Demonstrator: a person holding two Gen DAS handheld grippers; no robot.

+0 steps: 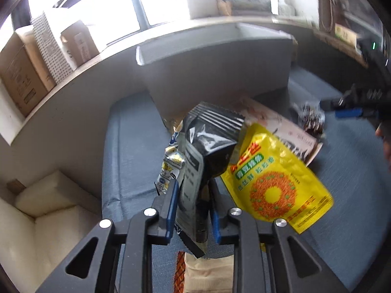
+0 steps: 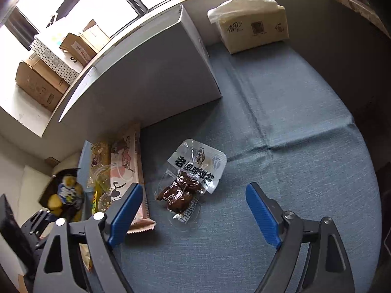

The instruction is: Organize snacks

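My left gripper [image 1: 193, 190] is shut on a black snack bag [image 1: 207, 151] and holds it up above the blue mat [image 1: 132, 151]. A yellow snack bag [image 1: 276, 183] lies just right of it, with a pink flat packet [image 1: 288, 129] behind. My right gripper [image 2: 194, 197] is open and empty above a clear packet of dark brown meat [image 2: 188, 180] lying on the mat [image 2: 293, 127]. The pink packet [image 2: 125, 168] lies left of my right gripper. The grey box [image 1: 215, 73] stands open at the back.
The grey box [image 2: 151, 68] stands against the ledge. A tissue pack [image 2: 254, 29] sits at the mat's far right corner. Cardboard boxes [image 1: 22, 73] line the window ledge. White foam blocks [image 1: 46, 195] lie left of the table. A small silver-yellow packet [image 1: 168, 171] is behind the black bag.
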